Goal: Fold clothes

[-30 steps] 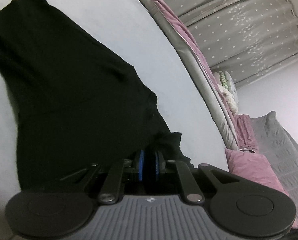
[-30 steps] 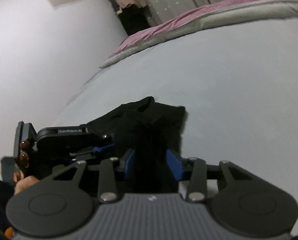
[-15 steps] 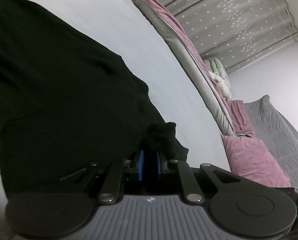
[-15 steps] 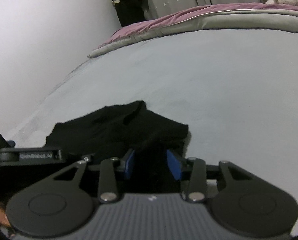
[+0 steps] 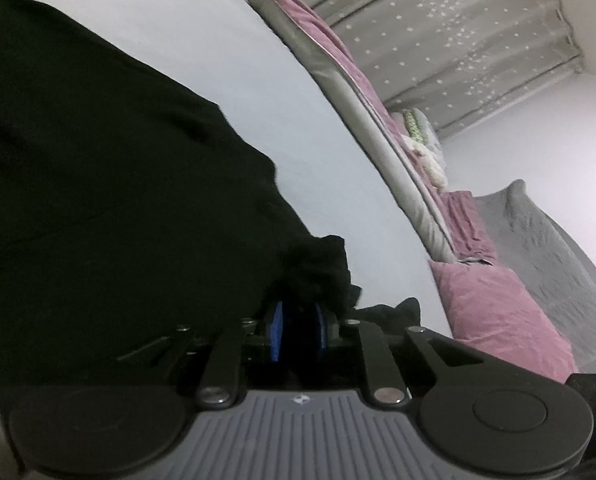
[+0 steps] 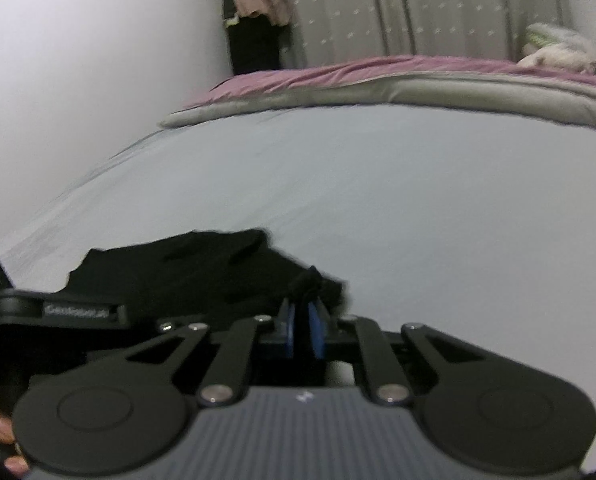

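A black garment (image 5: pixel 110 184) lies spread on the pale grey bed (image 6: pixel 418 208).

A garment (image 5: pixel 118 200) spreads on the bed (image 5: pixel 318 128) ahead and left of the left gripper's (image 5: pixel 298 320) jaws; a quilt (image 6: pixel 378 92) lies far ahead of the right gripper (image 6: pixel 303 320)

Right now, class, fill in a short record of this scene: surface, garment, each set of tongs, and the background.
surface: pale grey bed sheet
garment: black garment spread on the sheet
left tongs: shut on a bunched edge of the garment
right tongs: shut on another pinch of it
background: pink and grey quilt along the far edge, pink pillow, starred grey curtain
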`<control>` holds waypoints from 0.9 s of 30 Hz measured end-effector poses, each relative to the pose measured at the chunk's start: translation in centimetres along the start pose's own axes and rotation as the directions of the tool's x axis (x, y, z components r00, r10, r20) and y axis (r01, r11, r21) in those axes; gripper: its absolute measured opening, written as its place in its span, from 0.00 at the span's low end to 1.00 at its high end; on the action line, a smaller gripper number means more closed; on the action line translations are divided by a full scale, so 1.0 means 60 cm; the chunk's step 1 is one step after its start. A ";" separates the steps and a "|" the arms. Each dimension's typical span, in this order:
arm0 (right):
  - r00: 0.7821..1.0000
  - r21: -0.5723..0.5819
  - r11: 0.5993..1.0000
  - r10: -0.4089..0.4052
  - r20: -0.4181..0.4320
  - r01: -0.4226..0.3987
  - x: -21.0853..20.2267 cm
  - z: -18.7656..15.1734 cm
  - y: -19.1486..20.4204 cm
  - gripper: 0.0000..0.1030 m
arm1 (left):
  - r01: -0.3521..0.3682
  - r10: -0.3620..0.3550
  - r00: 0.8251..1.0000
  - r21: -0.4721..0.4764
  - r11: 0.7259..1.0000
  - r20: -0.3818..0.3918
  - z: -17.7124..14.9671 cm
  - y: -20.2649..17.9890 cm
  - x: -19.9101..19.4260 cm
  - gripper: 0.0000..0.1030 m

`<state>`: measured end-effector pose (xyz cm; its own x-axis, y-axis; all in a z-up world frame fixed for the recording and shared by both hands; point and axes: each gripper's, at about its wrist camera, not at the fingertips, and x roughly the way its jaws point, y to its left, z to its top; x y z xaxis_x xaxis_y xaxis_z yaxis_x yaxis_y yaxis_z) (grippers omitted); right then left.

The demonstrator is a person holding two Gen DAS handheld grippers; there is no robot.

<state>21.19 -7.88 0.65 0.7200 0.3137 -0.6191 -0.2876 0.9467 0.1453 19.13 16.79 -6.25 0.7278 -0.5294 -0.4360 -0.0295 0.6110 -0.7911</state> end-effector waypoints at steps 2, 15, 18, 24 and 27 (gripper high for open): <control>0.999 -0.003 0.999 -0.053 0.002 0.053 -0.006 0.001 -0.017 0.09 | 0.013 -0.013 1.000 0.012 1.000 -0.010 -0.002 -0.004 0.002 0.17; 0.907 -0.031 0.907 -0.421 -0.006 0.421 -0.029 0.002 -0.140 0.08 | 0.038 -0.030 0.997 0.114 0.993 -0.064 -0.016 -0.030 0.020 0.19; 0.872 -0.006 0.872 -0.489 -0.026 0.489 -0.029 0.002 -0.185 0.08 | 0.032 -0.023 0.997 0.131 0.991 -0.069 -0.019 -0.033 0.023 0.19; 0.807 0.007 0.807 -0.589 -0.043 0.590 -0.038 -0.007 -0.232 0.07 | 0.030 -0.020 0.997 0.142 0.989 -0.072 -0.025 -0.035 0.027 0.19; 0.758 -0.011 0.759 -0.651 -0.041 0.652 -0.048 -0.016 -0.231 0.07 | 0.032 -0.021 0.997 0.142 0.989 -0.072 -0.025 -0.035 0.030 0.19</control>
<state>22.51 -21.97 -0.29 0.7069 -0.3820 -0.5953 0.2443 0.9217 -0.3013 19.50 13.68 -6.02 0.6767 -0.5836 -0.4489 0.0907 0.6711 -0.7358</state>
